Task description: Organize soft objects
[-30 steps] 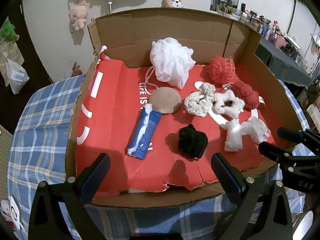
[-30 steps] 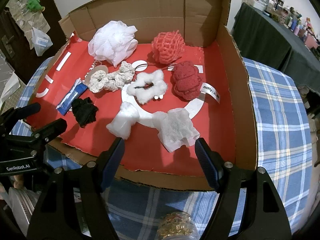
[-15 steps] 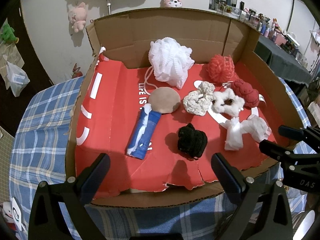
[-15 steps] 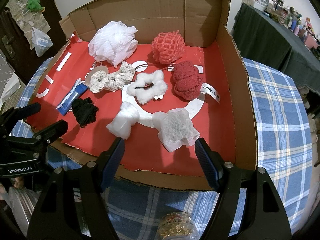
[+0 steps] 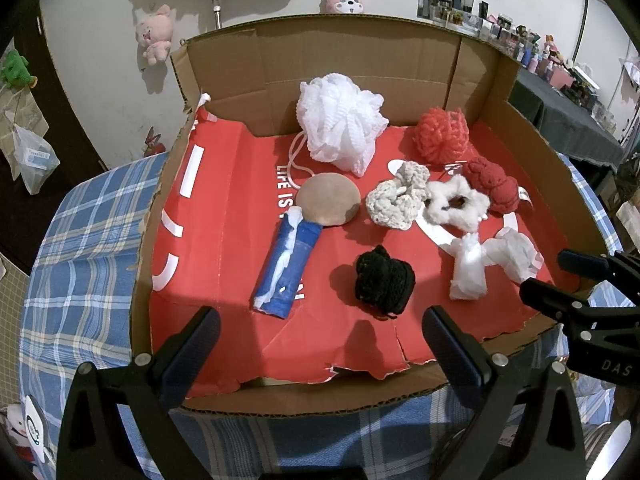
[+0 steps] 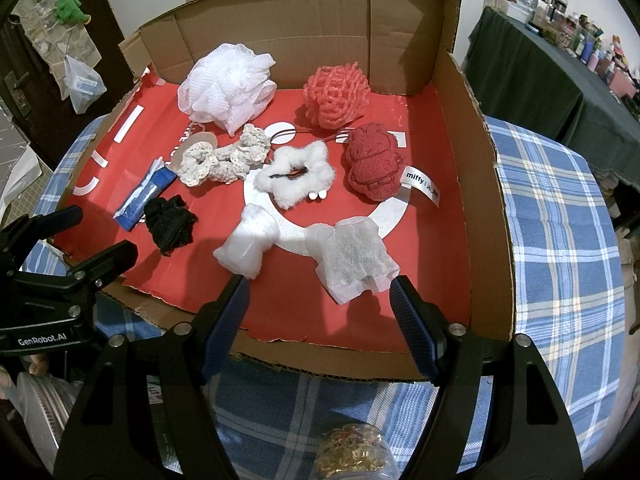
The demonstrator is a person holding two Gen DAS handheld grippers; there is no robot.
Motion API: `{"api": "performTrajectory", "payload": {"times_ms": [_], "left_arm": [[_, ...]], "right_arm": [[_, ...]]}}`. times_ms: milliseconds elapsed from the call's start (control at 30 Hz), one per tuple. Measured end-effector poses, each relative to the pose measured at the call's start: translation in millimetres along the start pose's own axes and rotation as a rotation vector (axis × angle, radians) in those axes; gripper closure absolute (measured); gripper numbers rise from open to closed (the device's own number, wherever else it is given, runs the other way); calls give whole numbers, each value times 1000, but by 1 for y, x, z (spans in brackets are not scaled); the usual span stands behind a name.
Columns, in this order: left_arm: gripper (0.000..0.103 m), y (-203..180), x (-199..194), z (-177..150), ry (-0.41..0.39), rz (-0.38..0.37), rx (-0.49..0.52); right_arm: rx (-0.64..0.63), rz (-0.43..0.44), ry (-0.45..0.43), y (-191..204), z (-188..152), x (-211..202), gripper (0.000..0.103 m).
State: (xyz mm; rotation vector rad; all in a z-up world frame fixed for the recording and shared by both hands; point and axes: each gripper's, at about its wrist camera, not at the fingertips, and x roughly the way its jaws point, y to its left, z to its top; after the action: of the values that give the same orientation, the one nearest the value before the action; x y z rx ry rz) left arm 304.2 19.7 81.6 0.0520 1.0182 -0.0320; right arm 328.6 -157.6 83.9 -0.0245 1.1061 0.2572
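Observation:
A cardboard box (image 5: 340, 56) with a red lining holds several soft things: a white mesh pouf (image 5: 340, 120), a red net ball (image 5: 442, 140), a dark red knit (image 6: 374, 166), a cream crochet scrunchie (image 5: 396, 200), a fluffy white scrunchie (image 6: 296, 178), a tan round sponge (image 5: 328, 198), a blue-and-white packet (image 5: 288, 268), a black scrunchie (image 5: 384, 280), a white wad (image 6: 250, 244) and a white mesh pouch (image 6: 356, 256). My left gripper (image 5: 320, 332) hangs open over the box's near edge, short of the black scrunchie. My right gripper (image 6: 320, 292) stands open just before the pouch, holding nothing.
The box sits on a blue plaid tablecloth (image 6: 560, 240). A jar with a gold top (image 6: 352, 452) shows under my right gripper. A dark-covered table (image 6: 540, 72) crowded with small items stands to the right. Plush toys (image 5: 156, 36) hang on the back wall.

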Motion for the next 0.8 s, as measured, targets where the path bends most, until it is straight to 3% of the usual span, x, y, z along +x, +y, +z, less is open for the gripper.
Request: {"api": "performTrajectory", "payload": {"times_ms": [500,733,800], "left_arm": [[0,3,-16,-2,-48,-6,-13],[0,14,-91,-20,-227,-5,-62],[0,13,-119,-38,-292,-9,-62]], "right_arm": [[-4,8,-8,0,0,-5,31],[7,21,-148,-2,-11,-66,31],[1,6,-226,0,-24,-98,24]]}}
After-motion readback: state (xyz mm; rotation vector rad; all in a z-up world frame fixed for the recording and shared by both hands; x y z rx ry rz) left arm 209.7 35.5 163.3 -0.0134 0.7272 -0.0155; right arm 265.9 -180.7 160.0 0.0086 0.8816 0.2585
